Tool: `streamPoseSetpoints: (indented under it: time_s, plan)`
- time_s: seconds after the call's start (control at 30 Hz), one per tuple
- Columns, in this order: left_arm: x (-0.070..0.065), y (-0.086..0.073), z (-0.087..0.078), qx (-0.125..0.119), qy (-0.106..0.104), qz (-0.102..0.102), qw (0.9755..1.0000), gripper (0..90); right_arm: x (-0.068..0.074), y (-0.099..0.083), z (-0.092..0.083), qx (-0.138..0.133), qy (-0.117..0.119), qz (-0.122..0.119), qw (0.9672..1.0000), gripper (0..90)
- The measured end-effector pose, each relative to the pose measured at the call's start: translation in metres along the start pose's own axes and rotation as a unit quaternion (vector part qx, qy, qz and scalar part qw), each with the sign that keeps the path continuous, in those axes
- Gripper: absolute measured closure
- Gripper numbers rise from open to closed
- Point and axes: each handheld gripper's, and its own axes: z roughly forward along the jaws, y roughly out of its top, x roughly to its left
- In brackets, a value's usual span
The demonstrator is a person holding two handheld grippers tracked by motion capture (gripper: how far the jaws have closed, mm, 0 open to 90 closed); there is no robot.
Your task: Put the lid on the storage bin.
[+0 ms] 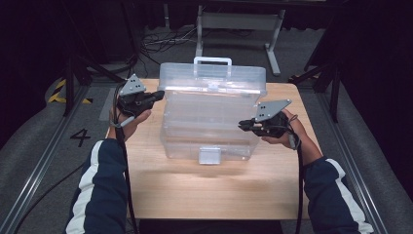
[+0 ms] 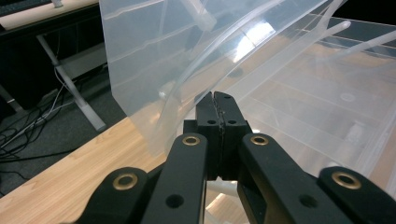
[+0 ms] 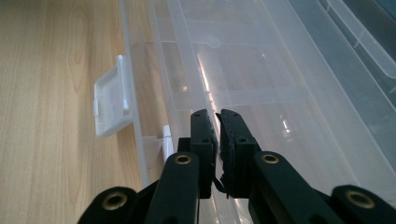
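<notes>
Clear plastic box [image 1: 209, 117] sits mid-table [image 1: 214, 190], lid raised at the far side. On its left, the left gripper [image 1: 157, 94] has jaws pressed together, empty, tips at the box's upper left corner. On the right, the right gripper [image 1: 243, 126] is closed too, nothing between its jaws, tips at the box's right edge.

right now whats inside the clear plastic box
The clear plastic box looks empty: only its own see-through tray dividers and the wooden table beneath show through. Glare hides some corners.
</notes>
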Motion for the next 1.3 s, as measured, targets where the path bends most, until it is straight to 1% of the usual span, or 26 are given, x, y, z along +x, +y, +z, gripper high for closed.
streamPoseSetpoints:
  time_s: [0.03,0.17,0.2,0.3,0.37,0.43,0.5,0.57,0.63,0.67,0.7,0.73,0.8,0.87,0.93,0.97,1.03,1.1,1.13,1.2,1.3]
  plan:
    - [-0.001,-0.002,0.0,0.002,-0.001,-0.002,1.0,90.0,0.0,-0.001,-0.002,-0.001,0.001,0.003,1.0,85.3]
    - [-0.003,-0.005,0.0,0.003,-0.001,0.003,1.0,90.0,0.0,-0.005,-0.008,-0.002,-0.004,0.008,1.0,86.0]
    - [-0.004,-0.006,0.0,0.002,-0.002,0.0,1.0,90.0,0.0,-0.006,-0.011,-0.004,-0.005,0.009,0.9999,86.0]
    - [-0.006,-0.009,0.0,0.0,-0.006,0.002,1.0,90.0,0.0,-0.01,-0.018,-0.007,-0.013,0.014,0.9998,86.7]
    - [-0.008,-0.01,0.0,0.001,-0.007,0.006,1.0,90.0,0.001,-0.013,-0.022,-0.009,-0.019,0.02,0.9996,86.6]
    - [-0.01,-0.011,0.001,0.005,-0.008,0.01,0.9999,90.0,0.002,-0.016,-0.025,-0.008,-0.022,0.021,0.9995,87.5]
    - [-0.012,-0.011,0.002,0.009,-0.008,0.015,0.9998,90.0,0.003,-0.018,-0.03,-0.008,-0.035,0.028,0.9989,87.4]
    - [-0.015,-0.011,0.001,0.01,-0.006,0.018,0.9998,90.0,0.003,-0.021,-0.034,-0.012,-0.041,0.033,0.9986,87.4]
    - [-0.017,-0.012,-0.001,0.006,-0.01,0.019,0.9998,90.0,0.004,-0.025,-0.037,-0.011,-0.042,0.036,0.9984,86.8]
    - [-0.018,-0.014,-0.001,0.008,-0.01,0.019,0.9997,90.0,0.005,-0.026,-0.038,-0.011,-0.045,0.037,0.9982,86.6]
    - [-0.018,-0.015,-0.002,0.009,-0.01,0.019,0.9997,90.0,0.005,-0.029,-0.04,-0.015,-0.046,0.045,0.9978,85.6]
    - [-0.019,-0.016,-0.002,0.009,-0.013,0.019,0.9997,90.0,0.005,-0.031,-0.041,-0.015,-0.046,0.048,0.9977,85.3]
    - [-0.021,-0.019,-0.003,0.01,-0.014,0.018,0.9997,90.0,0.006,-0.034,-0.04,-0.013,-0.051,0.055,0.9971,84.6]
    - [-0.022,-0.021,-0.004,0.009,-0.016,0.018,0.9997,90.0,0.007,-0.035,-0.04,-0.012,-0.048,0.057,0.9972,84.3]
    - [-0.024,-0.025,-0.005,0.01,-0.016,0.018,0.9997,90.0,0.008,-0.038,-0.04,-0.01,-0.052,0.059,0.9968,83.9]
    - [-0.025,-0.026,-0.005,0.009,-0.018,0.018,0.9996,90.0,0.009,-0.04,-0.04,-0.011,-0.049,0.064,0.9967,83.5]
    - [-0.026,-0.029,-0.005,0.008,-0.021,0.016,0.9996,90.0,0.01,-0.042,-0.04,-0.011,-0.048,0.065,0.9967,83.5]
    - [-0.027,-0.031,-0.005,0.011,-0.022,0.017,0.9995,90.0,0.01,-0.044,-0.04,-0.009,-0.047,0.072,0.9963,82.9]
    - [-0.028,-0.033,-0.006,0.012,-0.022,0.018,0.9995,90.0,0.01,-0.045,-0.04,-0.008,-0.05,0.071,0.9962,82.9]
    - [-0.029,-0.035,-0.006,0.014,-0.025,0.017,0.9994,90.0,0.009,-0.046,-0.04,-0.011,-0.052,0.078,0.9956,82.4]
    - [-0.031,-0.038,-0.008,0.019,-0.027,0.021,0.9992,90.0,0.01,-0.049,-0.038,-0.007,-0.054,0.081,0.9952,81.6]
